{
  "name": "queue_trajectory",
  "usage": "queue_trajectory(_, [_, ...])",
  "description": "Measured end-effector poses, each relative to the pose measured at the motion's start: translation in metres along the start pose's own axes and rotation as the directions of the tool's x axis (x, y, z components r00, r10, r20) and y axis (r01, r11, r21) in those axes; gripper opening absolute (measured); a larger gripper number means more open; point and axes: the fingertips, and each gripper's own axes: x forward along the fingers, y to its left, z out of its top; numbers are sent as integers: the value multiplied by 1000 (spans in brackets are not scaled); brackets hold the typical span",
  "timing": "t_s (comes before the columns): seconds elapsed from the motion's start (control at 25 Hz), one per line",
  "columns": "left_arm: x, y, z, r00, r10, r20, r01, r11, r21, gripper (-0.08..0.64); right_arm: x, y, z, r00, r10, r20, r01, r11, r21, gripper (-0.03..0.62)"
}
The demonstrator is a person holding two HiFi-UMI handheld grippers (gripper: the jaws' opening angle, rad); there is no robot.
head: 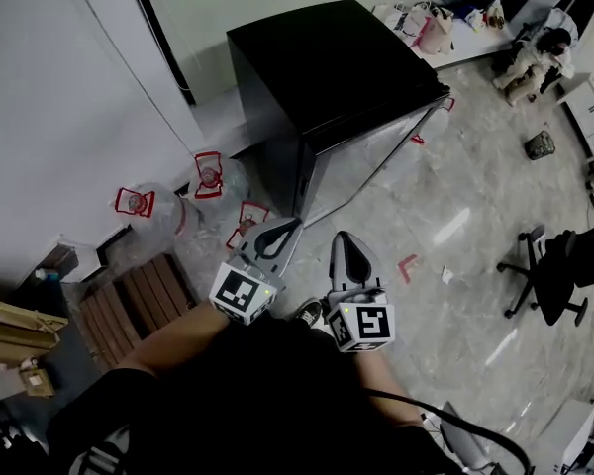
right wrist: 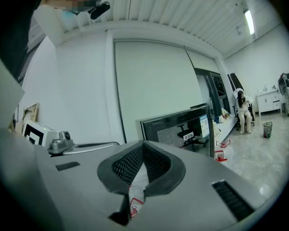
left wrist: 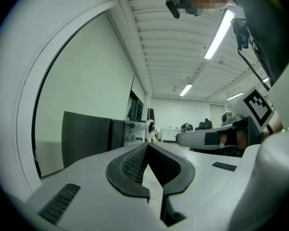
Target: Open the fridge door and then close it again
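The fridge (head: 327, 62) is a low black box by the white wall. Its glass door (head: 376, 161) faces the open floor and looks shut against the body. Both grippers hover close to my body, a short way in front of the fridge and touching nothing. My left gripper (head: 282, 231) is shut and empty, its tips meeting (left wrist: 147, 146), with the fridge (left wrist: 86, 136) ahead on the left. My right gripper (head: 345, 240) is also shut and empty (right wrist: 143, 143). It points at the fridge's reflective door (right wrist: 178, 126).
Clear jugs with red labels (head: 139, 203) (head: 209, 173) lie on the floor left of the fridge, beside a wooden pallet (head: 134, 305). An office chair (head: 549, 275) stands to the right. A person (head: 540, 52) sits by a far table (head: 465, 52).
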Motion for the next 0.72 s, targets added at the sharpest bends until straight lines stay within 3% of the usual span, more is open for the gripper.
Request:
queue_trajectory(0.32, [-11, -38, 43, 996, -69, 57, 72, 997, -41, 8, -24, 13, 23, 998, 55, 30, -53, 997, -63, 15])
queue_trajectory(0.72, [-16, -63, 50, 995, -49, 88, 52, 998, -30, 8, -49, -4, 37, 996, 58, 62, -52, 995, -88, 15])
